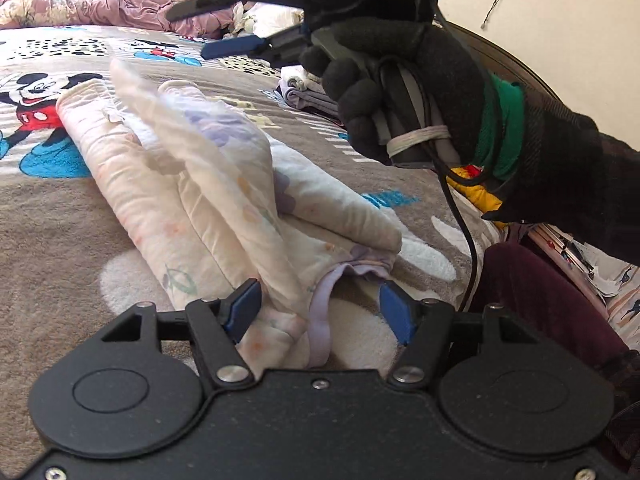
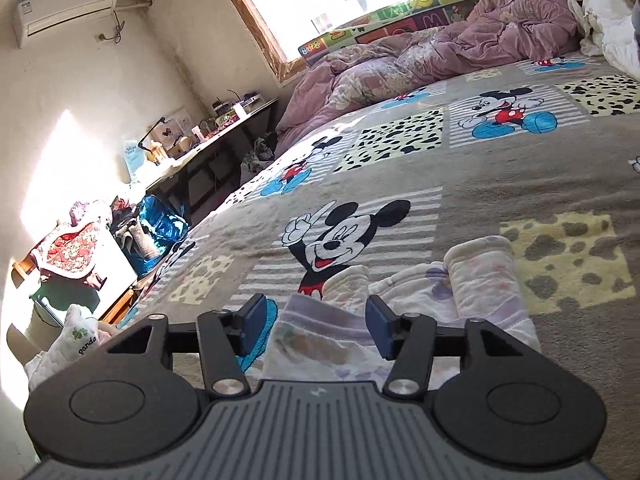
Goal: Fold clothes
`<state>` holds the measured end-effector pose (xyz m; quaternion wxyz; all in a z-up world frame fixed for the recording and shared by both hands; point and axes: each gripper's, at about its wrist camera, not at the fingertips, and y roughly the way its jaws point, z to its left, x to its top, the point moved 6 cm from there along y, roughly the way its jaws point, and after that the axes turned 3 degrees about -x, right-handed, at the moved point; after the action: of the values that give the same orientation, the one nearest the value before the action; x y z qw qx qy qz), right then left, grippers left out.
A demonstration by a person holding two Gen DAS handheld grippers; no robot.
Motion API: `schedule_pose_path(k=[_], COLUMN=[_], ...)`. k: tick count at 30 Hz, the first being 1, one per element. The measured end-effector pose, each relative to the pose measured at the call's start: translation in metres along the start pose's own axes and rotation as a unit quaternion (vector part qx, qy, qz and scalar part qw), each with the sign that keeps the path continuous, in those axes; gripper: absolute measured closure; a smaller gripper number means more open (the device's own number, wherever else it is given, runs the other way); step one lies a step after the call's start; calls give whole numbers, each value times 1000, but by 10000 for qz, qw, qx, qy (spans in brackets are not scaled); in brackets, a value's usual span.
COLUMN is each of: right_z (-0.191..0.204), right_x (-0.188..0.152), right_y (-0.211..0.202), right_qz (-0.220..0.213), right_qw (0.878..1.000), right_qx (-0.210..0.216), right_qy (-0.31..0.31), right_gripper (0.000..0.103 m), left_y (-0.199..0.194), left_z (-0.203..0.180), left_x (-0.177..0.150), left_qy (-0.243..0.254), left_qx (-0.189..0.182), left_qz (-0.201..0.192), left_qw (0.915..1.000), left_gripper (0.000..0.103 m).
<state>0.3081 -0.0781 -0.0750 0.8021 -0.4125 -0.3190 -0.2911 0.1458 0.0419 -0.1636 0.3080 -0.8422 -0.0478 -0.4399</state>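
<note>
garment: pale printed cotton piece [image 1: 224,184] with lilac trim, lying partly folded on the grey cartoon-mouse blanket [image 1: 52,216], near the close edge of the bed; the same piece shows in the right wrist view [image 2: 472,280], below the fingers.
garment position: near end lies between the left gripper's fingers; far end reaches toward the mouse print on the left.
left gripper: left gripper [image 1: 320,312] stands about half open; blue pads sit either side of the lilac-edged hem, no squeeze on it visible.
right gripper: right gripper [image 2: 318,328] is likewise about half open and holds nothing; cloth lies below and between its fingers, not pinched. it hangs above the far part of the garment, carried by a black-gloved hand [image 1: 400,92].
handling: judged light, limp and thin; layers will slide over one another and sag when lifted, and the raised flap [image 1: 136,92] looks ready to flop.
grip point: judged best at the elastic lilac hem [image 1: 320,320] or a doubled fold edge, where the layers bunch thick enough for the pads.
risk: a pinch may catch only the top layer.
readable writing: "panda" on a white cloth [image 2: 86,338] at the near left; alphabet letters on the far play-mat panel [image 2: 420,12]; no brand name legible.
</note>
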Motion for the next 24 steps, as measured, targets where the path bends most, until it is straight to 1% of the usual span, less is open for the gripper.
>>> schedule_pose_path(k=[4,8,10,11,12,13,17,18,20,22,24], right_z=[-23,-16,-13,-10,-7,-5,-6,-7,-10,-13,-11], right_x=[-7,-21,-28,-33,-35,-38,-43,-45,-48,-49,-51], right_y=[5,28,39,42,42,43,39,38,38,40,39], right_qz=[344,862,1132,1234,1274,1309,1335,1349,1383,1378,1298], right_qw=[9988,9934,9883,9860,9847,9836,9830,9833,9819,9834,9837], right_qx=[-97,82,-48,-35,-27,-27,-174,-159,-288,-280,-291], right_qy=[-347,-759,-1021,-1121,-1186,-1240,-1252,-1211,-1260,-1148,-1210], right_gripper=[44,45,48,50,60,64,65,67,75,87,92], left_y=[-6,-10,-10,-11,-13,-12,-11,-10,-10,-9,-8], left_z=[0,0,1,2,3,3,7,7,7,7,8], left_x=[3,6,6,6,6,6,8,9,9,9,9], left_qy=[-82,-79,-82,-75,-76,-82,-92,-89,-52,-44,-42], left_qx=[-1,32,62,88,93,96,98,105,135,164,184], left_qz=[-32,-65,-45,-19,-2,8,28,35,57,82,103], left_qw=[10000,9999,9999,9999,9999,9999,9999,9999,9999,9998,9998], left_gripper=[38,38,38,38,38,38,38,38,38,38,38])
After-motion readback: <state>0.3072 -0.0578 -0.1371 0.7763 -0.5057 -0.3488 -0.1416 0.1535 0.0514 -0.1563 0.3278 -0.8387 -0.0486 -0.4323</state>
